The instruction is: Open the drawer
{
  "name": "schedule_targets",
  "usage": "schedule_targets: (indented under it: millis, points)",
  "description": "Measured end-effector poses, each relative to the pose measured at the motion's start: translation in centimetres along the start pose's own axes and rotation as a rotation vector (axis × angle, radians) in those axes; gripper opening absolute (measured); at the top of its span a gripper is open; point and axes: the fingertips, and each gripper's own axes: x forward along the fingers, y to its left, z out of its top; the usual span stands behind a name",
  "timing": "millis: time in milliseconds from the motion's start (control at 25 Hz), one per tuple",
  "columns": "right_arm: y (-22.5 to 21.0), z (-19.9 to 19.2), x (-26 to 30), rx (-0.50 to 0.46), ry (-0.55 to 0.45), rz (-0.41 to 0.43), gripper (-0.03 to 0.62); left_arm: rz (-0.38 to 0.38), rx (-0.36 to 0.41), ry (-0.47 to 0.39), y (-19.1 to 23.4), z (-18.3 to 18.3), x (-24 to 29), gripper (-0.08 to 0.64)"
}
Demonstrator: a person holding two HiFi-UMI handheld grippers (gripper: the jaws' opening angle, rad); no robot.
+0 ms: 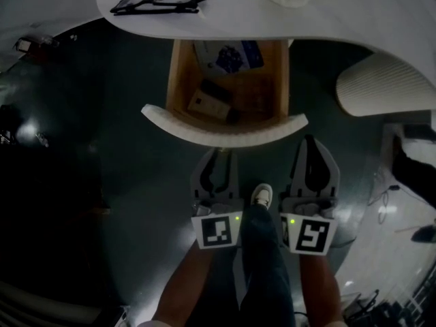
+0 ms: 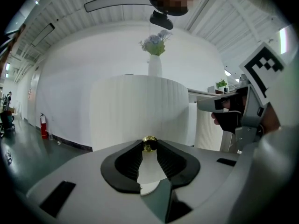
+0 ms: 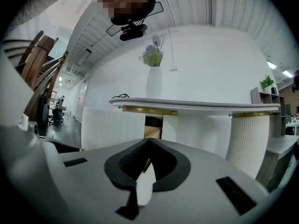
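Drawer (image 1: pixel 178 80) under the table (image 1: pixel 340 12) stands open, fingers of the left gripper (image 1: pixel 219 152) clamped on its gold knob (image 2: pixel 149 143), those of the right gripper (image 3: pixel 148 141) pressed together, empty.

The tabletop (image 1: pixel 327 12) hides the back of the drawer (image 1: pixel 178 80).

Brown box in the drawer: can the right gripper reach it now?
Probably yes. The drawer is pulled out from under the tabletop, so the brown box lies uncovered, and the right gripper, shut and empty, hovers just outside the drawer's front.
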Motion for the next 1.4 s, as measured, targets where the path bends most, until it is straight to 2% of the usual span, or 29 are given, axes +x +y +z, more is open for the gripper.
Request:
schedule_targets:
  millis: [480, 680, 720, 800, 840, 880, 1000, 1040, 1200, 1400]
  points:
    - [-1.1, 0.7, 1.0, 0.017, 0.019, -0.041, 0.005, -0.026, -0.005, 0.054, -0.1, 0.1, 0.1, 0.101]
    - [-0.9, 1.1, 0.5, 0.017, 0.019, -0.047, 0.005, -0.037, -0.01, 0.029, -0.2, 0.9, -0.5, 0.109]
    - [-0.9, 1.3, 0.5, 0.018, 0.019, -0.048, 0.005, -0.043, 0.022, 0.04, -0.2, 1.0, -0.9, 0.109]
    - [-0.8, 1.7, 0.3, 0.015, 0.016, -0.048, 0.005, -0.092, 0.184, 0.086, -0.5, 1.3, -1.7, 0.109]
    - [-0.8, 2.0, 0.3, 0.013, 0.014, -0.048, 0.005, -0.103, 0.221, 0.1, -0.5, 1.6, -2.1, 0.109]
    - [-0.8, 2.3, 0.2, 0.012, 0.013, -0.049, 0.005, -0.093, 0.197, 0.1, -0.4, 2.1, -2.6, 0.109]
    - [-0.8, 3.8, -0.1, 0.009, 0.009, -0.049, 0.005, -0.026, 0.009, 0.059, 0.2, 4.3, -3.6, 0.109]
    - [-0.9, 4.5, -0.2, 0.007, 0.005, -0.05, 0.005, -0.016, -0.019, 0.046, 0.3, 5.2, -3.8, 0.109]
    - [-1.4, 8.1, -0.9, 0.009, -0.007, -0.059, 0.005, -0.022, -0.008, 0.014, 0.3, 9.7, -4.2, 0.109]
    - [-2.2, 14.3, -1.3, 0.008, -0.042, -0.072, 0.005, -0.045, 0.017, -0.035, 0.0, 17.2, -4.2, 0.109]
